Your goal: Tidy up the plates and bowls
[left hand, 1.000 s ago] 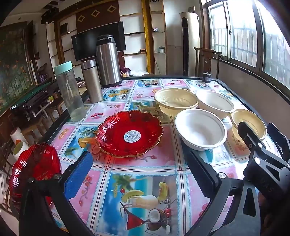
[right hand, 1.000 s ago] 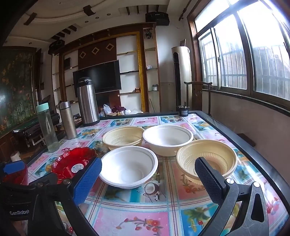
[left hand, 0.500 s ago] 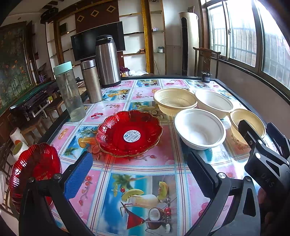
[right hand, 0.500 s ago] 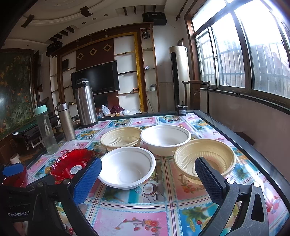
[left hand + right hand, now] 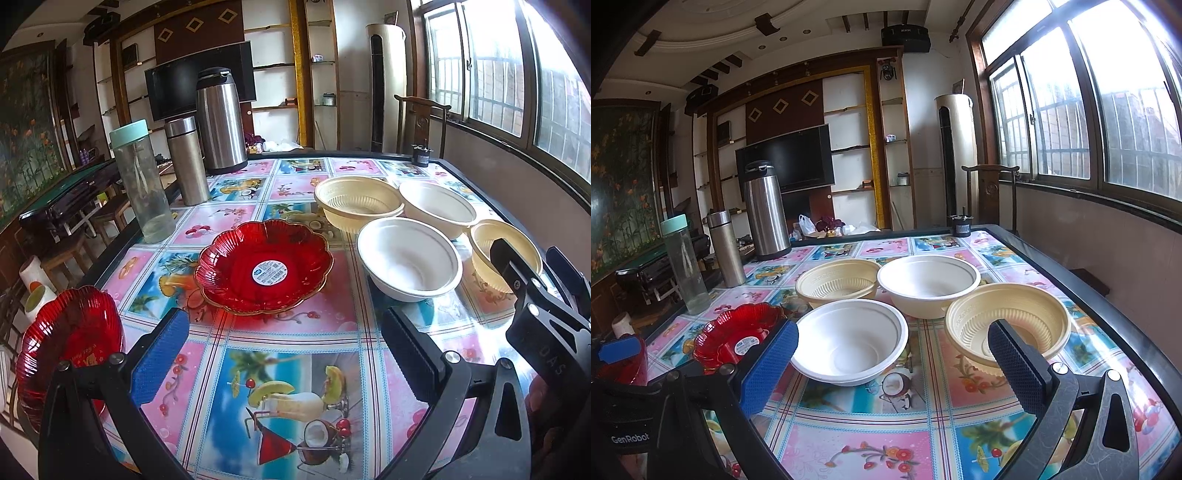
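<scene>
On the worktop (image 5: 295, 373), a red plate (image 5: 264, 267) sits left of the white bowl (image 5: 408, 258), with cream bowls (image 5: 356, 201) behind. Left tool (image 5: 284, 354) and right tool (image 5: 892, 367) both gape wide, empty, above the worktop.

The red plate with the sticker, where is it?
In the left wrist view the red plate with the sticker sits mid-table, left of the nearest white bowl and right of the clear bottle.
</scene>
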Demonstrator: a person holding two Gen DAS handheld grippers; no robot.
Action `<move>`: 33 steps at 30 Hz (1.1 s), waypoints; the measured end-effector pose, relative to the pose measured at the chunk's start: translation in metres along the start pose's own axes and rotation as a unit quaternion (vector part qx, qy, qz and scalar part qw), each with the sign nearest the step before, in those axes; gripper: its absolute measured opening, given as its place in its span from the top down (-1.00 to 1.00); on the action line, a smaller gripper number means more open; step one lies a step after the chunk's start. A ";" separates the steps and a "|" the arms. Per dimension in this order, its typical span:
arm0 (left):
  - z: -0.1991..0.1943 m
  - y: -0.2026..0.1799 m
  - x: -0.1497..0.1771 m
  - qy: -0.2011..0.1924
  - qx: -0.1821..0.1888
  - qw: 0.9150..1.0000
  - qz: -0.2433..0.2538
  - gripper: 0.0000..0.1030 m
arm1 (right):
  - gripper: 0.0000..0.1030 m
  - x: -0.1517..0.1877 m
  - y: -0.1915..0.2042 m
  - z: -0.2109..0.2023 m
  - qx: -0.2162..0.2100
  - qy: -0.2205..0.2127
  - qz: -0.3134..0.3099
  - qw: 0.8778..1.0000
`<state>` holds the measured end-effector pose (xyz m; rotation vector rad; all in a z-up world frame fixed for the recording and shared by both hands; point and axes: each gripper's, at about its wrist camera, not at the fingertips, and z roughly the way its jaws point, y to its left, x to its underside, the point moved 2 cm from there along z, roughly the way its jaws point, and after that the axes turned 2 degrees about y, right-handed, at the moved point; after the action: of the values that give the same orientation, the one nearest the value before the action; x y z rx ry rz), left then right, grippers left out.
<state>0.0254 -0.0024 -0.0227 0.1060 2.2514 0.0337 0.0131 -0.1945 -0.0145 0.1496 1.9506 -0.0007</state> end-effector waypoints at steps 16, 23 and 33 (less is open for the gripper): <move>0.008 0.000 0.004 0.009 -0.002 1.000 -0.001 -1.00 | -1.00 0.000 0.000 -0.001 -0.001 0.004 0.000 1.000; 0.011 0.001 0.006 0.014 -0.002 1.000 -0.002 -1.00 | -1.00 0.000 0.000 0.001 -0.001 0.011 -0.004 1.000; 0.013 0.000 0.007 0.017 0.001 1.000 -0.003 -1.00 | -1.00 0.001 0.001 0.005 0.006 0.019 -0.008 1.000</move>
<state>0.0308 -0.0017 -0.0362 0.1017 2.2863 0.0295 0.0177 -0.1937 -0.0170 0.1431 1.9903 -0.0208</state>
